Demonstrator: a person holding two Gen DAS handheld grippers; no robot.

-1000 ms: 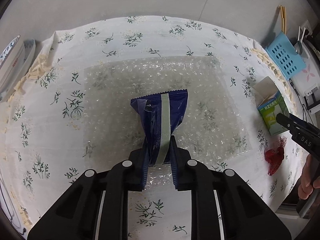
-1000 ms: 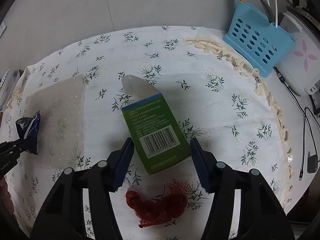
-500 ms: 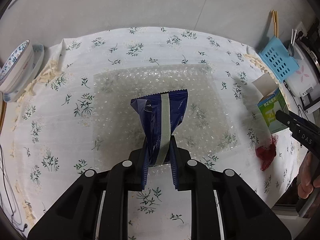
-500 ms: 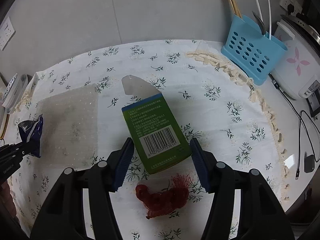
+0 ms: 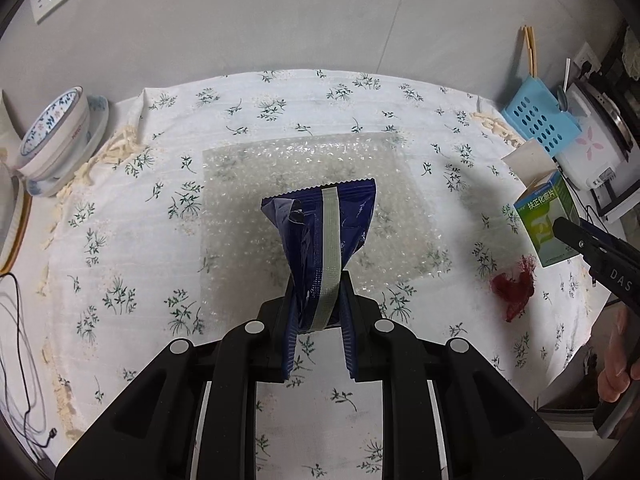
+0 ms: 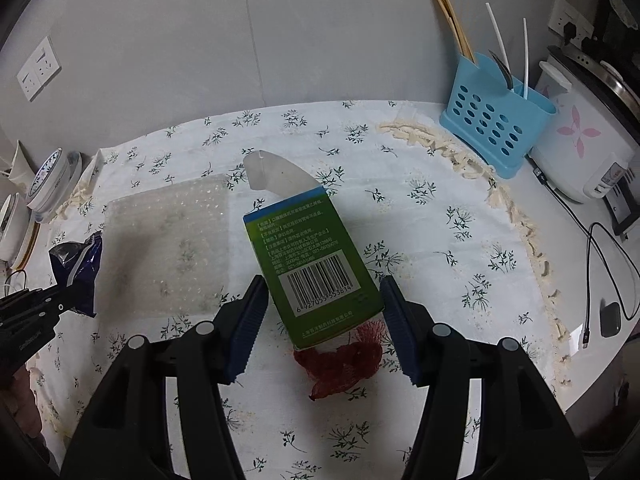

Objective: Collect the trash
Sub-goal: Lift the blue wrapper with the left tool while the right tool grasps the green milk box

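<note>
My left gripper [image 5: 318, 300] is shut on a dark blue snack wrapper [image 5: 324, 232] and holds it above the table. It also shows at the left of the right wrist view, wrapper [image 6: 78, 264] in its jaws. My right gripper [image 6: 322, 304] is shut on a green carton [image 6: 310, 256] with an open flap, lifted off the table; the carton [image 5: 548, 216] shows at the right of the left wrist view. A red mesh net [image 6: 344, 364] lies on the cloth below the carton. A sheet of bubble wrap [image 5: 316, 208] lies flat mid-table.
A floral tablecloth [image 5: 120, 240] covers the table. Stacked bowls [image 5: 56, 128] stand at the far left. A blue utensil caddy [image 6: 496, 128] and a white rice cooker [image 6: 584, 144] stand at the back right. Cables [image 6: 600, 280] run along the right edge.
Both grippers have risen and pulled back from the table, each with its item; the table looks smaller and more wall shows. The carton now clears the red net.
</note>
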